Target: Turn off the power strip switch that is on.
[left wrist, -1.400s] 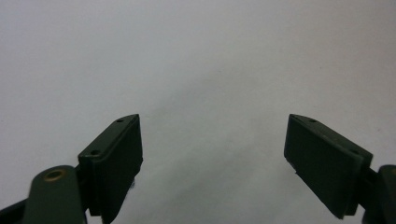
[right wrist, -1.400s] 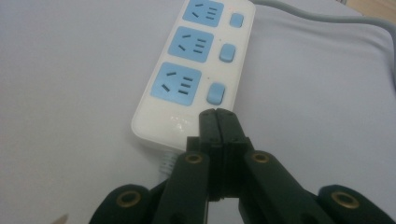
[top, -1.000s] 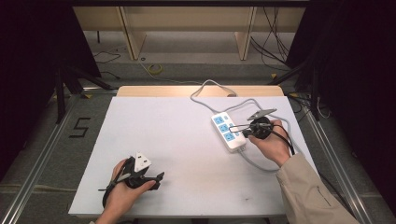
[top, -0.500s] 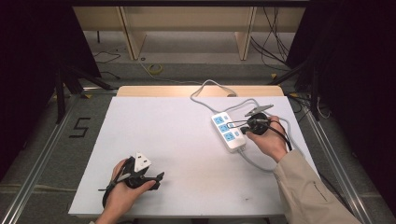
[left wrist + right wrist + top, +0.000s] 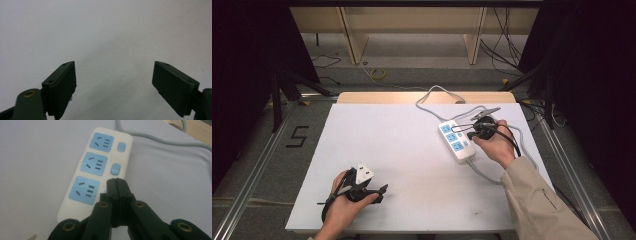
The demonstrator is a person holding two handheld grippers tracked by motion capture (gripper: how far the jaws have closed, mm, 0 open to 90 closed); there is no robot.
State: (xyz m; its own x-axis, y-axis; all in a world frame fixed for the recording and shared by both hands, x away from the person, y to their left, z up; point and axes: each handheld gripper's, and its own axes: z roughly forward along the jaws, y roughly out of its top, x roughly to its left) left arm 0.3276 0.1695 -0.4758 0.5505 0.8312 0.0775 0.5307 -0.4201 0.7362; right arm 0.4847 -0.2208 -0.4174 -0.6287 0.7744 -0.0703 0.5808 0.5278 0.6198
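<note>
A white power strip (image 5: 456, 140) with three blue sockets lies on the right part of the white table (image 5: 392, 145). My right gripper (image 5: 470, 135) is held at its right side, pointing left across it. In the right gripper view the right gripper (image 5: 116, 182) is shut with nothing in it, its tips over the switch beside the nearest socket of the strip (image 5: 92, 170). Two other blue switches (image 5: 115, 168) show beyond the tips. My left gripper (image 5: 379, 191) rests near the front left edge. It (image 5: 113, 82) is open over bare table, with nothing between its fingers (image 5: 62, 85).
The strip's grey cord (image 5: 432, 95) loops around the right hand and runs off the table's far edge, over a wooden board (image 5: 412, 97). Metal rails (image 5: 257, 165) flank the table, and a "5" (image 5: 297, 136) marks the floor at left.
The right hand and its gripper have shifted slightly toward the far side along the power strip. The left gripper has stayed where it was.
</note>
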